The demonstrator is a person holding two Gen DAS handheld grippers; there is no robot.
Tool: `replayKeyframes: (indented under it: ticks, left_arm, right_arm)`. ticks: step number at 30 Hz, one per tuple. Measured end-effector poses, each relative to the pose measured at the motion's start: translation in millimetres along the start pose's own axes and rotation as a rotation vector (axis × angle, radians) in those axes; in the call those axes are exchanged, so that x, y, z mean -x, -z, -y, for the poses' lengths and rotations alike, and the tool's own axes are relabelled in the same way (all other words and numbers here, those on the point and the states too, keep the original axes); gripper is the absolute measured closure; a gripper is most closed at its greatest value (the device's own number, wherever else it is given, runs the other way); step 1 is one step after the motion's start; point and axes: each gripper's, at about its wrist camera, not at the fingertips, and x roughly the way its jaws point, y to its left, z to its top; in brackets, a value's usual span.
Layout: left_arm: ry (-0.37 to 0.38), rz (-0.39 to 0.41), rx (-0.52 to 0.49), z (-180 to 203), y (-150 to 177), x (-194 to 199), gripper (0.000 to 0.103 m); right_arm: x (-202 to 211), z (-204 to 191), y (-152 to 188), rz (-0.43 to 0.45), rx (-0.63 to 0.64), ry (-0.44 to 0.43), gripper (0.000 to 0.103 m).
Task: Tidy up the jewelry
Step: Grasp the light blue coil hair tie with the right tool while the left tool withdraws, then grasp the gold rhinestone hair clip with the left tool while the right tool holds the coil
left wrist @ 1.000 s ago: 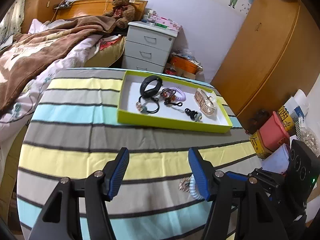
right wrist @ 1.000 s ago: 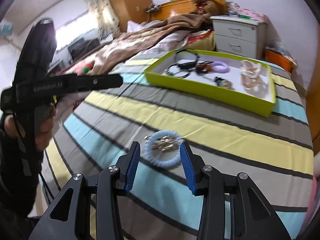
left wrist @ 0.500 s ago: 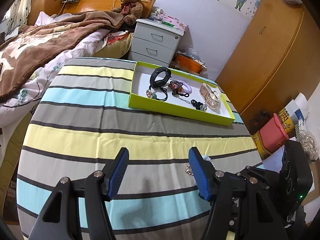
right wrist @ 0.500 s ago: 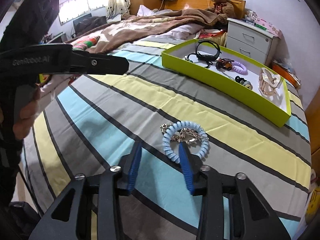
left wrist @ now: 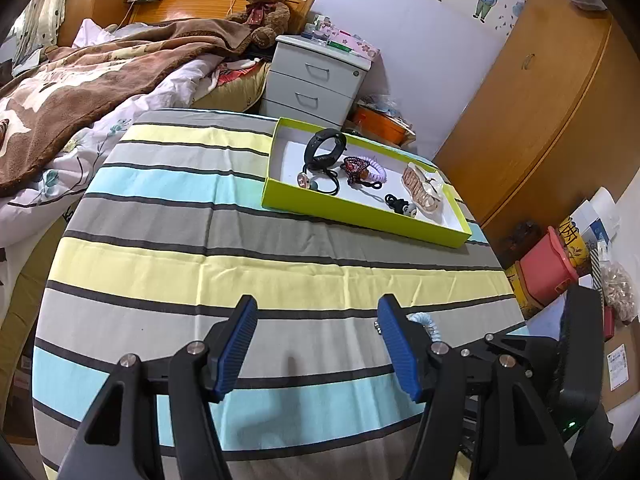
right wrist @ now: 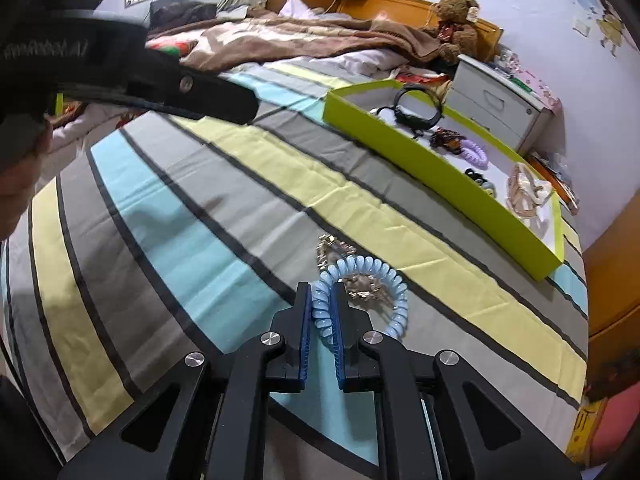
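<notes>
The pale blue coil hair tie (right wrist: 362,292) lies at lower centre of the right wrist view on the striped cloth (right wrist: 200,184), its ring roughly flat, long axis running toward lower right. The right gripper (right wrist: 322,312) pinches its left side between blue pads. A gold chain piece (right wrist: 344,254) lies touching it. At upper right sits the lime-green tray (left wrist: 362,216). The left gripper (left wrist: 316,344) is spread wide, holding nothing; blurred lettering on it cannot be read.
</notes>
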Motion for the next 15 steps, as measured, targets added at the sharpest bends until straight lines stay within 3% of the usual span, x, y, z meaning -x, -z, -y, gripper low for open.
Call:
replayKeyframes:
  ticks: [15]
  left_arm:
    - [0.029,-0.052,-0.056,19,6,-20,0.034]
  right_arm:
    - [51,47,13,0.162,-0.217,0.004,0.094]
